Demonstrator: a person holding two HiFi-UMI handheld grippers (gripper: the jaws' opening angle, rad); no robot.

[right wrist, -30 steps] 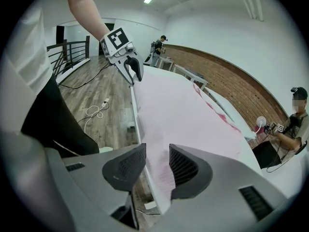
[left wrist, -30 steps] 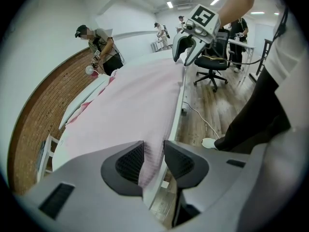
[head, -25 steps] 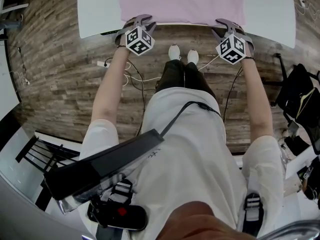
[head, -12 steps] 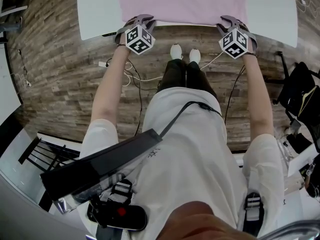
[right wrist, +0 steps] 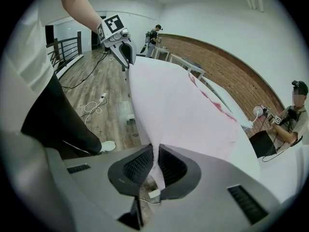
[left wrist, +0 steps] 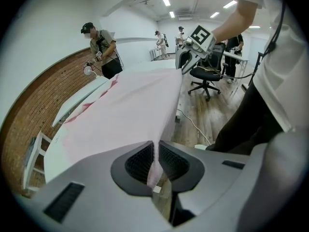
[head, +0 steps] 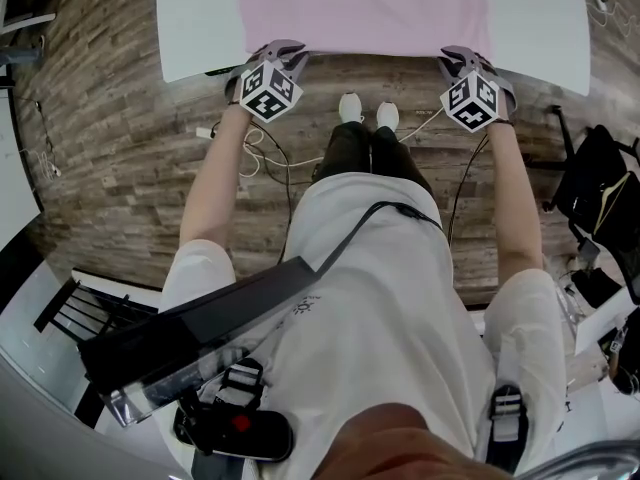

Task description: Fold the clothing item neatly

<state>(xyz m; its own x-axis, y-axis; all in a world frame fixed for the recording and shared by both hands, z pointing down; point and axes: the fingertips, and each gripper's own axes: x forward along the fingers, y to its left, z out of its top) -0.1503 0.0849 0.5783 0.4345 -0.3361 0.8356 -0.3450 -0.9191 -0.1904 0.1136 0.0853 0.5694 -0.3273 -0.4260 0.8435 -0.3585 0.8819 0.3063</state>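
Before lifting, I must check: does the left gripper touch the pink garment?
Touching. Left gripper view: the left gripper, jaws just closing, clamps the pink garment.

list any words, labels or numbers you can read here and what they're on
No text here is readable.
The marker cubes carry only black-and-white square patterns, no letters.
The small dark print on the person's white shirt is too small to read.
The pink garment shows no print.
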